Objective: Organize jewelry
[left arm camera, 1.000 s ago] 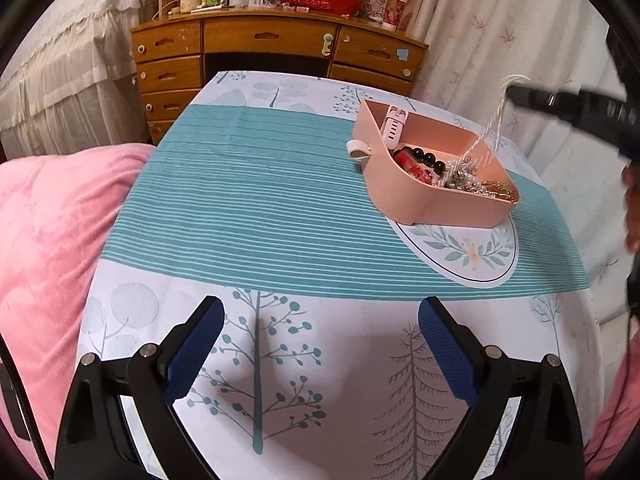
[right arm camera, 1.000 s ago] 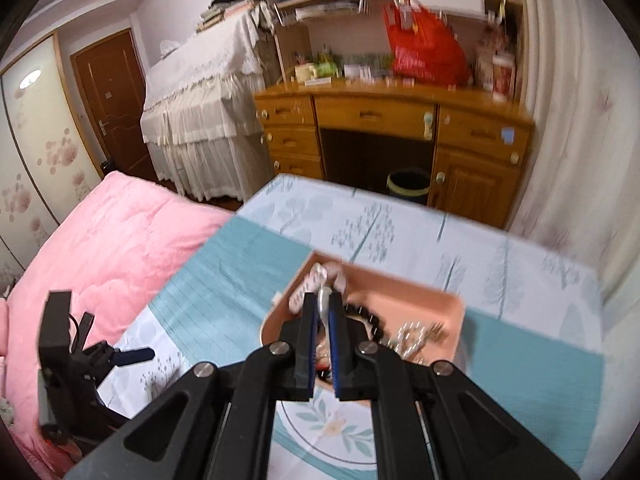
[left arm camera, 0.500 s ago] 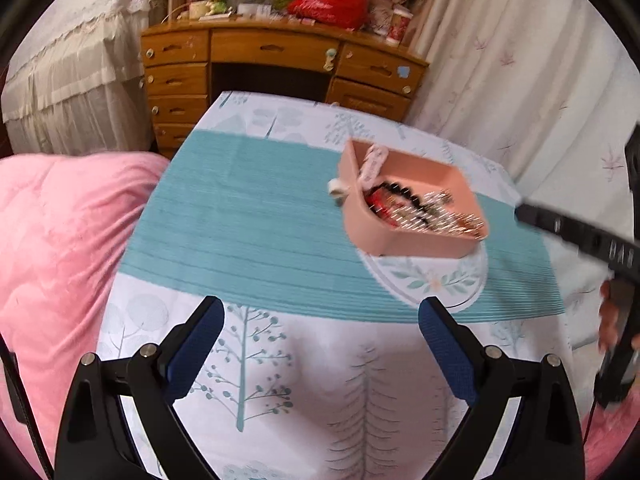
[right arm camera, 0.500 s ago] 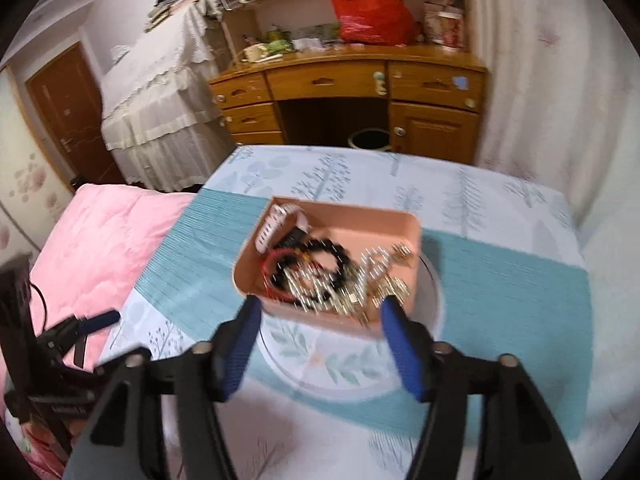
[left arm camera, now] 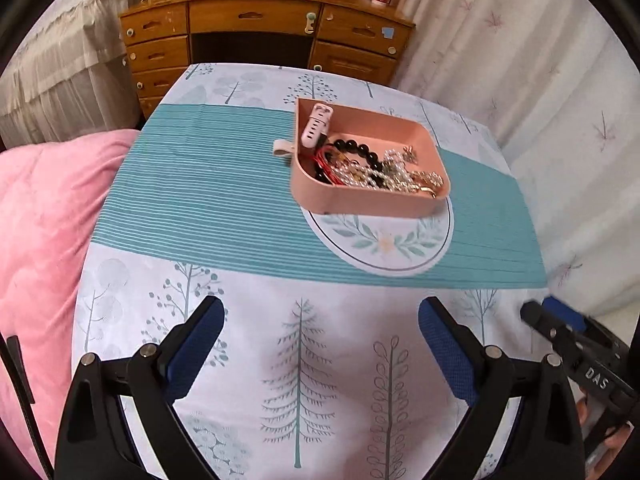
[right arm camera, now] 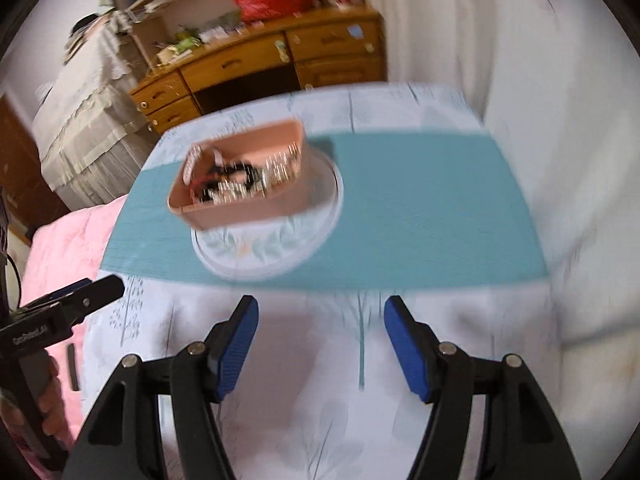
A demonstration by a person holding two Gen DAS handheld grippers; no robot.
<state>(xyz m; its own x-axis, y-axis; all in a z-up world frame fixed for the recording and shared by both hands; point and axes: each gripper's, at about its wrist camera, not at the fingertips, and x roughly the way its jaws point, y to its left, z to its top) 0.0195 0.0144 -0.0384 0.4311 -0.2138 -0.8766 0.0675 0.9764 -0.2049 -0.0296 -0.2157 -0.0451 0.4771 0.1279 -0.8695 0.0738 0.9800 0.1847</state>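
Note:
A pink tray (left arm camera: 372, 200) (right arm camera: 248, 210) sits on the printed tablecloth, partly over a white round motif (left arm camera: 384, 240). In it lie a white watch strap (left arm camera: 317, 126), a black bead bracelet (left arm camera: 356, 148), a red piece and a heap of pearl and gold chains (left arm camera: 396, 176). My left gripper (left arm camera: 320, 340) stands open above the near part of the cloth, well short of the tray, with nothing between its fingers. My right gripper (right arm camera: 321, 332) is open and empty too, back from the tray; it also shows at the right edge of the left wrist view (left arm camera: 560, 320).
A small white loop (left arm camera: 282, 148) lies on the cloth just left of the tray. A pink quilt (left arm camera: 40, 220) borders the table on the left. A wooden desk (left arm camera: 256, 36) with clutter stands behind, a pale curtain (left arm camera: 540, 100) to the right.
The right gripper held a chain over the tray, then opened, let it fall in and drew back toward the near edge. The left gripper pulled back and rose.

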